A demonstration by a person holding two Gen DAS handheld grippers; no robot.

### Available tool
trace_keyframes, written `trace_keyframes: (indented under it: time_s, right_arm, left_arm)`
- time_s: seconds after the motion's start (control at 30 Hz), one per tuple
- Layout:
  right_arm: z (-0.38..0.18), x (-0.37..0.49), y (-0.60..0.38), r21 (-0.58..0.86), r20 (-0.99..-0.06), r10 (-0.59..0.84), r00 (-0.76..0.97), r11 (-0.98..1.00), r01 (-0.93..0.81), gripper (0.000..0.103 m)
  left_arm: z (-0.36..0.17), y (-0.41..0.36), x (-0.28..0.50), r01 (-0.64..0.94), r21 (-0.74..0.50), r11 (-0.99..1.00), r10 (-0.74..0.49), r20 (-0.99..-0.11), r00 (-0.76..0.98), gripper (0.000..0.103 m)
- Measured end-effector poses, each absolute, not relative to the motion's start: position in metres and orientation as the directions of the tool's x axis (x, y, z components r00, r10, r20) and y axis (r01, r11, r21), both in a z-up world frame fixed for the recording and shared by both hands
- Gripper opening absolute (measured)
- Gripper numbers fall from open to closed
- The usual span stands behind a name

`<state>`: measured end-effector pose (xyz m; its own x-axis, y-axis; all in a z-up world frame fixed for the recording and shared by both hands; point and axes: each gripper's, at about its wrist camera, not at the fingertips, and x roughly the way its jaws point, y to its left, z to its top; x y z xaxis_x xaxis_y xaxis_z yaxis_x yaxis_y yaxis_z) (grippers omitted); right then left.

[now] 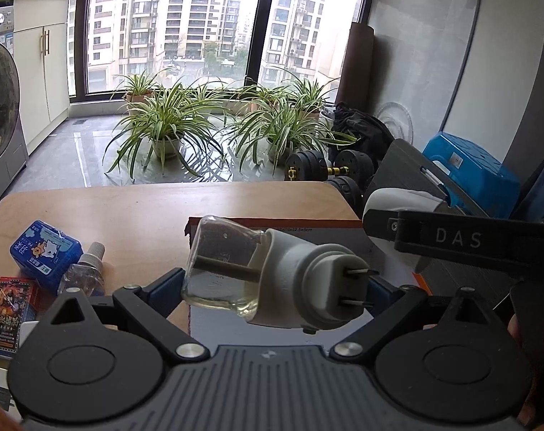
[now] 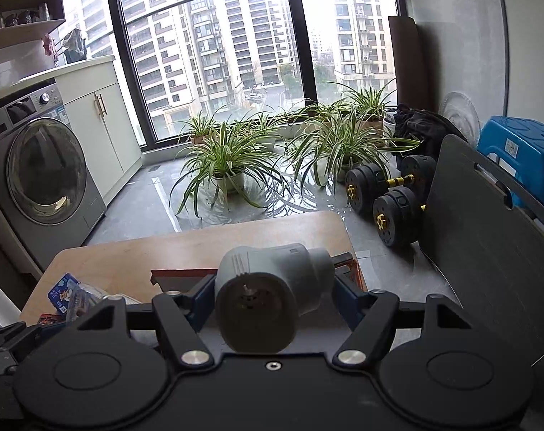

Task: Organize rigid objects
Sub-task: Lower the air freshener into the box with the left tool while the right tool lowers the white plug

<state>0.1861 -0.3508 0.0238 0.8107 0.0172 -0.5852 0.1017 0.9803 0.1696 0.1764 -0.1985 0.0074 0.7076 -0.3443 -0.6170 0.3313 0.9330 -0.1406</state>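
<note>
My left gripper (image 1: 275, 283) is shut on a white plug-in vaporizer (image 1: 300, 287) with a clear liquid bottle (image 1: 221, 265) screwed into it. It lies sideways with the plug pins pointing right, above a shallow cardboard box (image 1: 308, 230) with a red rim and white inside. My right gripper (image 2: 273, 294) is shut on a second vaporizer (image 2: 272, 298), grey-white and without a bottle, its round socket facing the camera. It hangs over the same box (image 2: 186, 273). In the left wrist view the right gripper's black arm marked DAS (image 1: 462, 240) enters from the right.
On the wooden table (image 1: 128, 212), at the left, lie a blue packet (image 1: 46, 251), a small refill bottle (image 1: 85, 273) and a card box (image 1: 10, 309). Beyond the table are potted plants (image 1: 164, 125), dumbbells (image 2: 390, 194), a blue stool (image 2: 523, 151) and a washing machine (image 2: 46, 172).
</note>
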Motion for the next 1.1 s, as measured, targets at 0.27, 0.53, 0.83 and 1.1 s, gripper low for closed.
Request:
trace_keyframes:
  time_s: [0.27,0.53,0.83,1.1]
  right_arm:
    - [0.018,0.196,-0.348,0.166,-0.599,0.013,0.8,0.98,0.108,0.083]
    - [0.014,0.202,-0.345,0.159,-0.611,0.012,0.792,0.981,0.108,0.083]
    - [0.009,0.208,-0.344,0.161,-0.621,0.014,0.783,0.981,0.111,0.083]
    - [0.004,0.213,-0.339,0.159,-0.633,0.019,0.774,0.981,0.107,0.084]
  left_arm:
    - [0.002,-0.197,0.184,0.321,-0.156,0.934,-0.346,-0.621,0.703,0.101]
    - [-0.003,-0.196,0.189,0.318,-0.16,0.934,-0.345,-0.626,0.699,0.101]
    - [-0.01,-0.198,0.192,0.318,-0.159,0.935,-0.343,-0.631,0.696,0.101]
    - [-0.012,-0.199,0.193,0.314,-0.164,0.935,-0.344,-0.633,0.693,0.101]
